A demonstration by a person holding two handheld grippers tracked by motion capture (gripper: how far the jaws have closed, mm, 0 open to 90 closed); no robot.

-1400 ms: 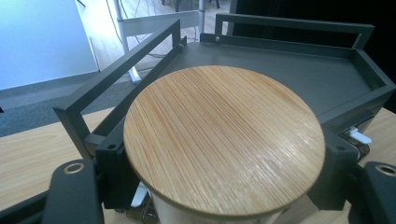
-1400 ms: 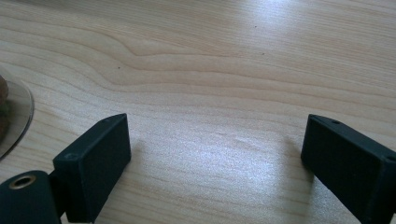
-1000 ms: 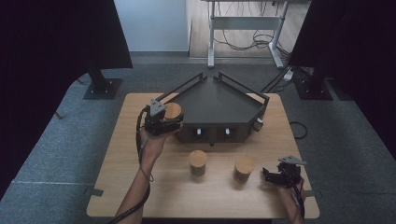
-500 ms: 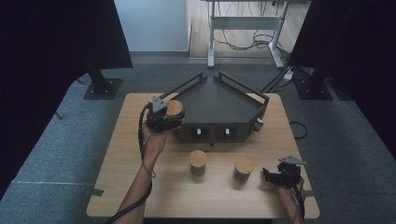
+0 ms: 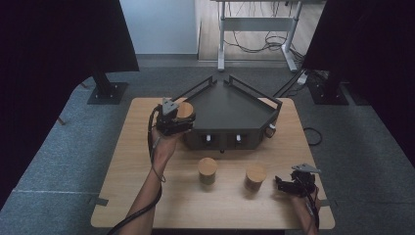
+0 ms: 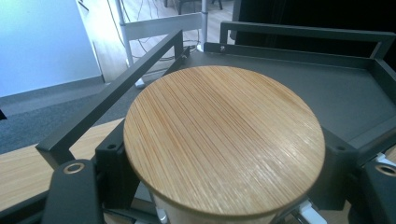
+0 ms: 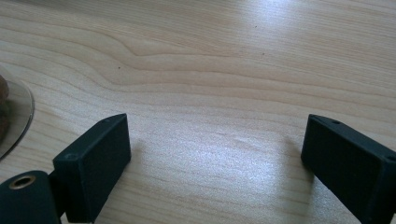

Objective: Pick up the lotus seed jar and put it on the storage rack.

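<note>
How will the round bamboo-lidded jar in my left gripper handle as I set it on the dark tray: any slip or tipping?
The round bamboo-lidded jar looks rigid, so it probably won't deform in the left gripper. The jaws grip below the wide lid, which may catch it if it slips. Its smooth lid and upright cylinder shape suggest it could tip on the rail of the dark tray if set down crooked.

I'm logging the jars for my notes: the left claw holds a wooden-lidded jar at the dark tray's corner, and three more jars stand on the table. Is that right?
Not quite: two jars stand on the table, not three, as the high view shows. The left claw does hold a wooden-lidded jar at the dark tray's corner.
</note>
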